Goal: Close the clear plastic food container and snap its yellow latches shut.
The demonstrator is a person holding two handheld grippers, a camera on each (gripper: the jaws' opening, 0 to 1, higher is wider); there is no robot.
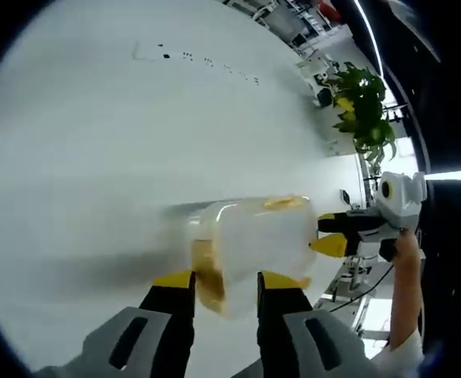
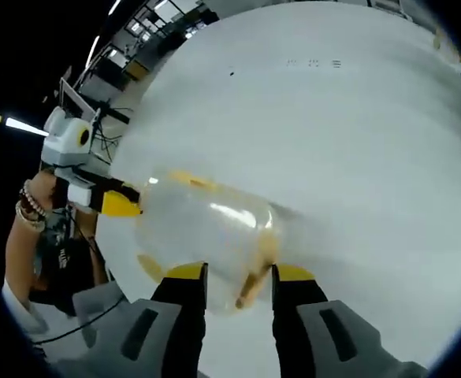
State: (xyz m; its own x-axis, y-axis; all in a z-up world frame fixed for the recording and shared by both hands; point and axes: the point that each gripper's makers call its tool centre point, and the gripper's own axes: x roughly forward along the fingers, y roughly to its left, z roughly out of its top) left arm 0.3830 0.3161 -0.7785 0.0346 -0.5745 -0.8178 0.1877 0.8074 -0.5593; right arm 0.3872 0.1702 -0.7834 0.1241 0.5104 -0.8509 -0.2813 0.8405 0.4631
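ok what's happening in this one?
A person is holding a clear plastic food container between two handheld grippers above a white table. The left gripper and the right gripper each have jaws on either side of one end. Yellow latches show through the blurred plastic; whether they are snapped shut cannot be told.

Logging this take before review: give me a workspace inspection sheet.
Surface: white table, a few small dark marks far across it.
Job's things: clear plastic container with yellow latches, blurred; lid state cannot tell.
Clutter: nothing seen on the table.
Grippers: left gripper and right gripper flank the container from opposite sides, jaws apart; contact cannot tell.
Cables: dark cable below the table edge, right gripper view.
Surroundings: potted plant beyond the table, ceiling strip lights, a person's hand with bracelets.
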